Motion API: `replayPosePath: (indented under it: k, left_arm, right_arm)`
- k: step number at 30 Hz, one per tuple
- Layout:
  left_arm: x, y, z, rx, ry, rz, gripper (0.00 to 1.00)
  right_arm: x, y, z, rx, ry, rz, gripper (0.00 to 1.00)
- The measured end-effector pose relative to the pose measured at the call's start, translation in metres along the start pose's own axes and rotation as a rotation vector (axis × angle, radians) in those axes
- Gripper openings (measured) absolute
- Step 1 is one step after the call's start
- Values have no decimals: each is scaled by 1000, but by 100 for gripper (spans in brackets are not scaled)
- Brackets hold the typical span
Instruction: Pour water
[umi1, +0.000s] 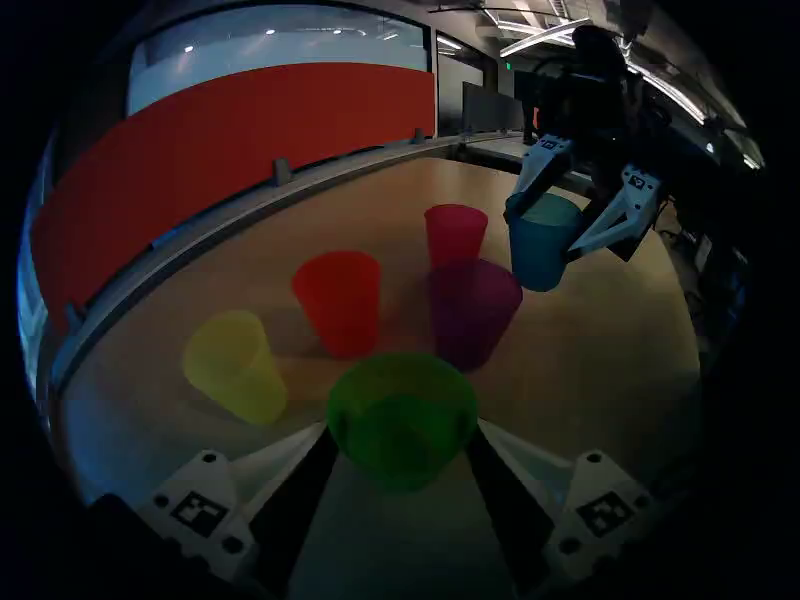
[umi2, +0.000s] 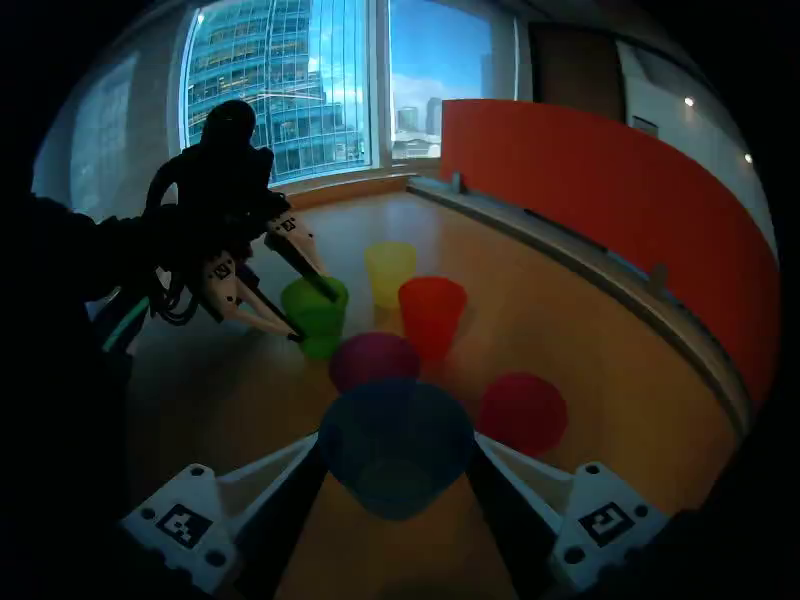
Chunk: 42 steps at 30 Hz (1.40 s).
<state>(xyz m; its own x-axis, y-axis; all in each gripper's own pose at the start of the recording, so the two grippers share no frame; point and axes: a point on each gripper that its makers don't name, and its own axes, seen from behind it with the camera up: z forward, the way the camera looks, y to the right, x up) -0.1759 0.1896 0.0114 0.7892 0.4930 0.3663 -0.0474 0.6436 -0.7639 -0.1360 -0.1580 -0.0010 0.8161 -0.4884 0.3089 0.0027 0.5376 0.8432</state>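
Note:
My left gripper (umi1: 402, 440) is shut on a green cup (umi1: 402, 425), held upright just above the wooden table (umi1: 600, 370). Across the table my right gripper (umi1: 560, 215) holds a blue cup (umi1: 543, 240) in the air. In the right gripper view that blue cup (umi2: 396, 445) sits between the right gripper's (umi2: 397, 450) fingers, and the left gripper (umi2: 300, 295) grips the green cup (umi2: 316, 315) farther off. A purple cup (umi1: 471, 310), a red cup (umi1: 340, 300), a pink cup (umi1: 455, 233) and a yellow cup (umi1: 236, 365) stand on the table between the grippers.
An orange partition (umi1: 230, 150) with a grey rail runs along the table's far edge. In the right gripper view large windows (umi2: 300, 90) stand behind a person's dark arm (umi2: 80, 260). Bare tabletop lies to the right of the cups (umi1: 620, 340).

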Motion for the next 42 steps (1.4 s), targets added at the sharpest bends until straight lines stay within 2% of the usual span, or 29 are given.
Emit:
replayPosePath:
  k: [21,23,25,42]
  left_arm:
    - [-9,-1,1,-5,2,-4,86]
    - [-10,-2,1,-1,-1,1,90]
    - [-11,-3,1,2,-5,4,100]
    - [-26,-2,-12,20,-13,-22,100]
  right_arm:
    - [-13,-5,10,-1,-36,-20,92]
    - [-14,-6,11,0,-37,-19,92]
    - [-15,-6,12,1,-38,-17,92]
    - [-34,-7,26,-9,-58,-14,92]
